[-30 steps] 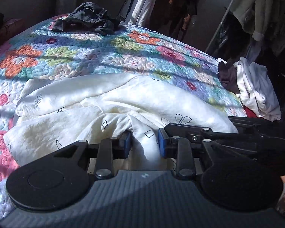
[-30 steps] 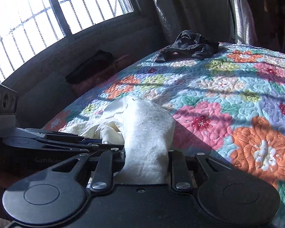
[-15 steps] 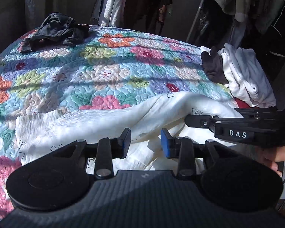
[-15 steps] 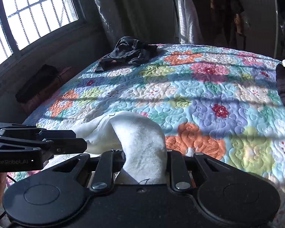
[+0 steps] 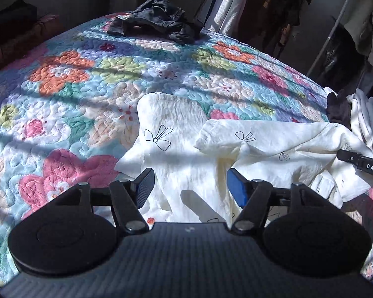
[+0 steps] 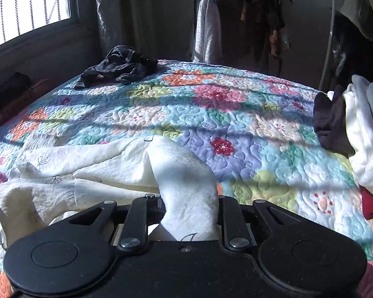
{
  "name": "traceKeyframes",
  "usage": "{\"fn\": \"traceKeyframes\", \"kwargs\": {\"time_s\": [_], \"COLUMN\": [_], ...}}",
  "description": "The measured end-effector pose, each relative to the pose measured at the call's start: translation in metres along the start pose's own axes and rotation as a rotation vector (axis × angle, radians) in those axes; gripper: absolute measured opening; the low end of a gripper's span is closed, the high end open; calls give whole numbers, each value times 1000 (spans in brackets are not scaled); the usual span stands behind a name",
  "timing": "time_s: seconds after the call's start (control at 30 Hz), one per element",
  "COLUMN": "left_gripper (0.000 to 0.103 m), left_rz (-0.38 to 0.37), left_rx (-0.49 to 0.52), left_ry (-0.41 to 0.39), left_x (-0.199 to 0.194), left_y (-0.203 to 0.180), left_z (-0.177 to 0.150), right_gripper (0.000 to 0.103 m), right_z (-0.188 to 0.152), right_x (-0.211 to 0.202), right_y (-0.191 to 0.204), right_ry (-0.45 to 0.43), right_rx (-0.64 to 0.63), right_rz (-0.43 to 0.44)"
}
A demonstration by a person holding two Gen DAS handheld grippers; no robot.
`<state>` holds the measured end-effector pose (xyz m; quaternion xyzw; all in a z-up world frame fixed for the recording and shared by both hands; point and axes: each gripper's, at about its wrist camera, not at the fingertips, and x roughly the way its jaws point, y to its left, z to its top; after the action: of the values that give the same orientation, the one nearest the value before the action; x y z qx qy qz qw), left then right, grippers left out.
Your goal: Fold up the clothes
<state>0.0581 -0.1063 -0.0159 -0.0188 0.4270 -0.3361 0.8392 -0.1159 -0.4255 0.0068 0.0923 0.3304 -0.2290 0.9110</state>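
A cream garment with small bow prints (image 5: 186,146) lies crumpled on the flowered quilt (image 5: 87,94). My left gripper (image 5: 190,188) is open just above its near part, holding nothing. My right gripper (image 6: 189,213) is shut on a fold of the same cream garment (image 6: 184,181), which bulges up between its fingers; the pads are hidden by the cloth. The right gripper's finger marked DAS (image 5: 360,162) shows at the right edge of the left wrist view, on the garment's right end.
A dark crumpled garment (image 5: 156,22) lies at the far side of the bed, also in the right wrist view (image 6: 119,65). A pile of white and dark clothes (image 6: 355,134) sits at the bed's right edge. Hanging clothes (image 6: 256,17) and a window (image 6: 24,5) stand behind.
My left gripper has opened wide and let go of the garment, swinging back left. My right gripper has carried its fold rightward; the garment now lies spread wider across the quilt.
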Motion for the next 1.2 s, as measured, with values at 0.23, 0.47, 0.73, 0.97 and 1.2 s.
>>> {"fn": "traceKeyframes", "kwargs": {"time_s": [0.23,0.47,0.73,0.97,1.2], "left_gripper": [66,72,75,75,73], "left_rz": [1,45,-22,-25,-19], "left_rx": [111,246,51,190,338], "left_ry": [99,106,78,91,117], "left_x": [23,11,14,23,24], "left_y": [-20,-22,4,-19,-50], "left_z": [-11,-2,5,-2,-21], "right_gripper": [47,58,71,70,70], "right_z": [10,14,16,-27,-24], "right_x": [20,-12,-57,-37,-31], "right_y": [-12,-16,-8,55,79], "right_ry": [32,-23,67,254,231], "right_rx": [121,101,46,-47,-74], "right_rz": [-53,-58,128,344,336]}}
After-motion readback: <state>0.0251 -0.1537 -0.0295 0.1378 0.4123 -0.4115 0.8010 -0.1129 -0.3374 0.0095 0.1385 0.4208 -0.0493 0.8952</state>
